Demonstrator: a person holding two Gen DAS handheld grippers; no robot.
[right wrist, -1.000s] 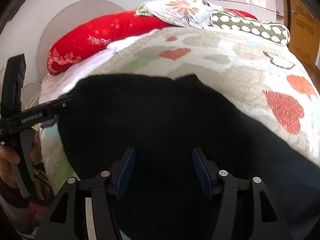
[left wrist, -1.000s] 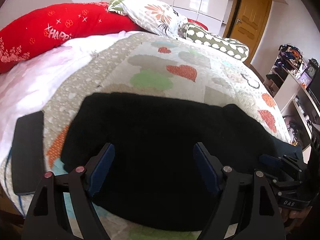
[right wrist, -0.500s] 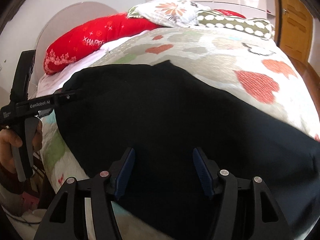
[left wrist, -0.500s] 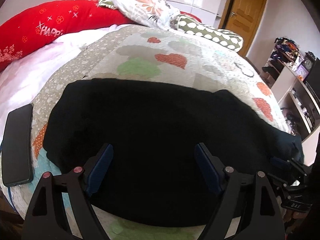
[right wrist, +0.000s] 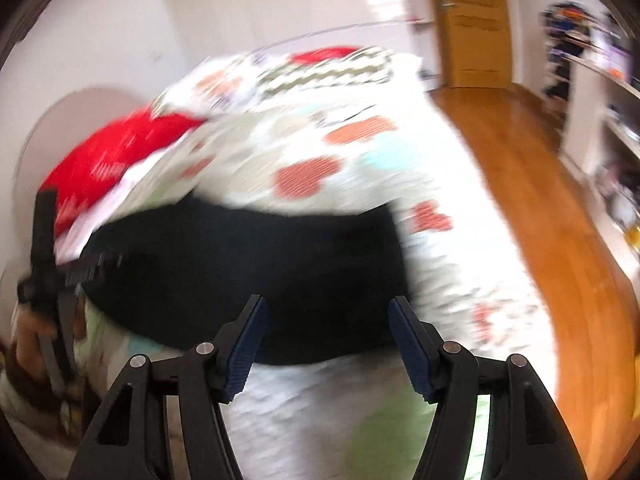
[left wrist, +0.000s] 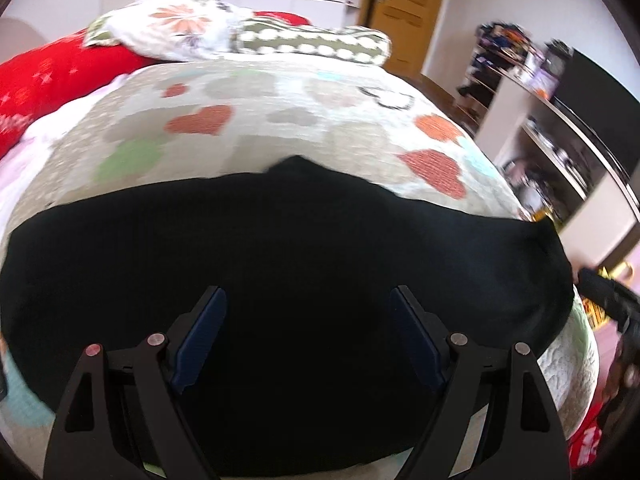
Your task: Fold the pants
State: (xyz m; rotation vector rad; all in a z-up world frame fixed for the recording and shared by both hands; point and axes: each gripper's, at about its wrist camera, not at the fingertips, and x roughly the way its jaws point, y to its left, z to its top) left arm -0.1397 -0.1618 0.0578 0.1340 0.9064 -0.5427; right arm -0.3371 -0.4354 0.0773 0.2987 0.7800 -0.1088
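The left gripper (left wrist: 308,336) hangs over the black pants (left wrist: 280,280), its blue-padded jaws spread wide with only dark cloth beneath and nothing pinched. The pants lie flat across the near end of the heart-patterned quilt (left wrist: 280,120), their far edge rising to a small peak at twelve o'clock and one end trailing toward three o'clock near the bed's edge.

The right gripper (right wrist: 326,340) has just been opening its jaws; they stand apart with nothing between them, tilted down over the near hem of the pants (right wrist: 260,272), bare quilt (right wrist: 320,420) at six o'clock. At nine o'clock, blurred, a hand (right wrist: 28,336) holds the other gripper's handle.

Beyond, open quilt runs to the red pillow (left wrist: 60,76), floral pillow (left wrist: 176,28) and spotted bolster (left wrist: 312,42). Wooden floor (right wrist: 540,200) lies clear toward two o'clock, up to the door (right wrist: 472,20) and shelves (left wrist: 560,132).
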